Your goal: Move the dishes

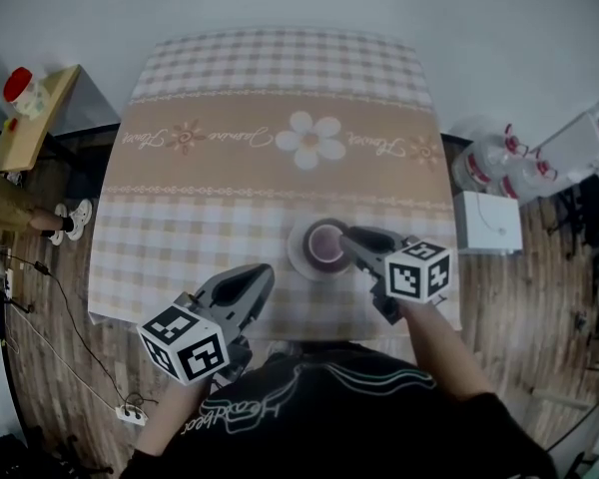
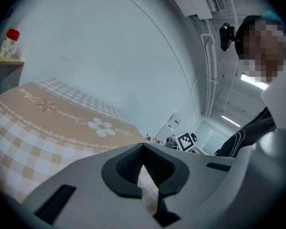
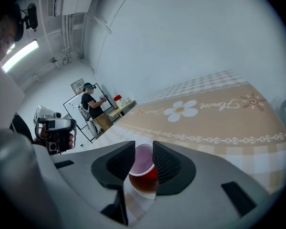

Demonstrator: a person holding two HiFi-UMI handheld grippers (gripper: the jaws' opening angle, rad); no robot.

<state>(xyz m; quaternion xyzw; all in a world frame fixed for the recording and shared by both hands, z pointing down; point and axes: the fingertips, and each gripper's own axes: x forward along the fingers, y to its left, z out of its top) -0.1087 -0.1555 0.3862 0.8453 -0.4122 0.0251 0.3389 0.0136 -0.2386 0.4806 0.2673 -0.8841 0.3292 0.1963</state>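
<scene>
Desk [image 1: 280, 88] covered with a checked beige cloth that has a white daisy printed on its middle band. A small pale plate [image 1: 298, 254] sits on the near half, right of centre, with a red cup [image 1: 326, 244] upright on it. The cup's inside is pale.

Right hand-held gripper [image 1: 350, 237]: comes in from the right and tilts down, with its tips at the cup's right side. In the right gripper view the jaws stand apart with the cup [image 3: 144, 171] in the gap, its rim flanked closely by both pads. Whether the pads press on it cannot be told. The cup stands on the plate.

Left hand-held gripper [image 1: 264, 273]: over the near desk edge, left of the plate and clear of it. In the left gripper view its tips meet, and only cloth shows through the slit below them; nothing is held.

Floor at the right: clear water jugs [image 1: 491, 163]. At the left is a side table with a red-lidded jar [image 1: 20, 88].
</scene>
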